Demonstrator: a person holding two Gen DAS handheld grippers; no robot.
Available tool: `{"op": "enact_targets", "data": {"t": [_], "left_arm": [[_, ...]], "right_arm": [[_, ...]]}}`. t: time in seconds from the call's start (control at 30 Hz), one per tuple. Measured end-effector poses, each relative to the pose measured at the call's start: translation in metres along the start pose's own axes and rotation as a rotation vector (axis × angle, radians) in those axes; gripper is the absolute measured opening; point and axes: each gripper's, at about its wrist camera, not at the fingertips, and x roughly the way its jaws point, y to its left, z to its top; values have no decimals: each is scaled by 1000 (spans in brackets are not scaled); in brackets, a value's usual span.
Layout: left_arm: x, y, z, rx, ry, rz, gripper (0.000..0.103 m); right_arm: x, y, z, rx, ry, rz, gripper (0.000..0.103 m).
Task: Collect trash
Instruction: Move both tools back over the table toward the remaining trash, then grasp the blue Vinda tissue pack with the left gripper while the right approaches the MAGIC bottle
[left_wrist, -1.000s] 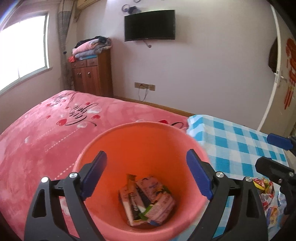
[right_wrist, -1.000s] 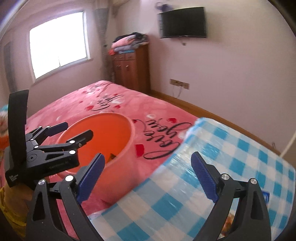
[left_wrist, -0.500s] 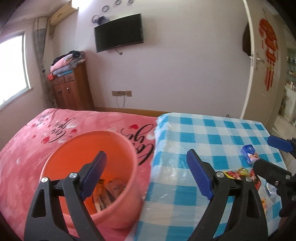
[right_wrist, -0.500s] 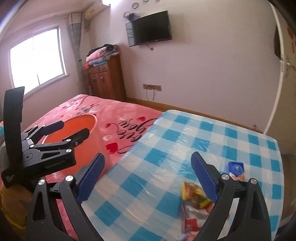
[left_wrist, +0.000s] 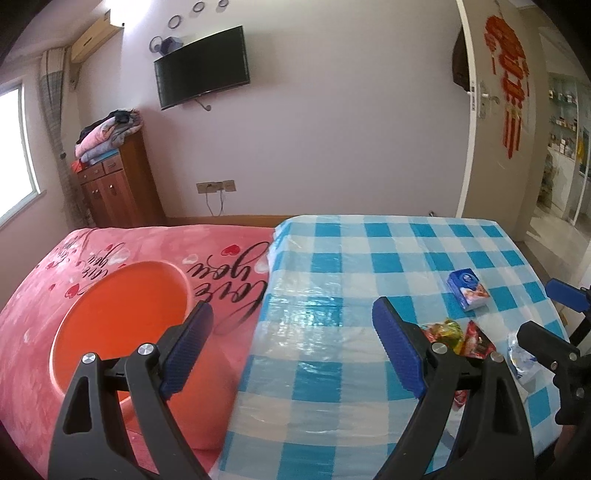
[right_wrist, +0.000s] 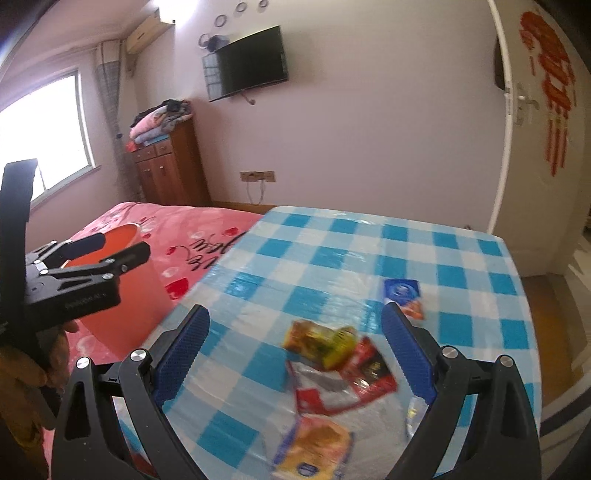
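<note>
the right gripper (right_wrist: 293, 349) has its two blue fingers (right_wrist: 181, 350) wide apart and nothing is between them. it hangs over a little heap of wrappers (right_wrist: 334, 363) on the table (right_wrist: 461, 280) with the blue and white squares, so i think it is getting ready to come down and pick one up. the wrappers lie close together, some on top of others, near the right side of the table. a small blue packet (right_wrist: 403, 295) lies a bit past them, apart from the heap. the left gripper (left_wrist: 291, 349) is also wide apart and empty. it hangs where the table meets the pink bed (left_wrist: 44, 295). the orange bucket (left_wrist: 122, 325) sits on the bed, right beside the table edge, i think so trash can go in with a short trip. the left one seems to wait near the bucket while the right one does the grabbing. now the hard bits. the right camera's picture is blurry, so i cannot read the wrappers or count them well. the one at the bottom, yellow and orange, is cut off by the edge. from the left camera, the left gripper's own arm covers part of the heap. i cannot see down to the bottom of the bucket, so i cannot tell what is in it. something clear and crinkly lies at the right edge of the table, but i cannot tell what it is.
</note>
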Motion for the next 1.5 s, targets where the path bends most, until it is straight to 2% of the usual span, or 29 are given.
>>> {"op": "enact_targets", "data": {"t": [0.2, 0.8, 0.97, 1.3, 1.4, 1.5], "left_arm": [[1, -19, -2, 25, 16, -18, 88], [10, -78, -8, 114, 62, -34, 88], [15, -89, -15, 110, 89, -54, 88], [34, -105, -47, 51, 192, -225, 88], [44, -115, -49, 15, 231, -295, 88], [54, -127, -42, 26, 239, -319, 88]], "right_arm": [[-8, -21, -20, 20, 8, -43, 93], [-24, -89, -60, 150, 13, -98, 93], [-24, -110, -72, 199, 18, -102, 93], [-12, -155, -102, 322, 71, -94, 93], [-10, -167, -108, 351, 76, -94, 93], [-6, -177, -113, 374, 89, -91, 93]]}}
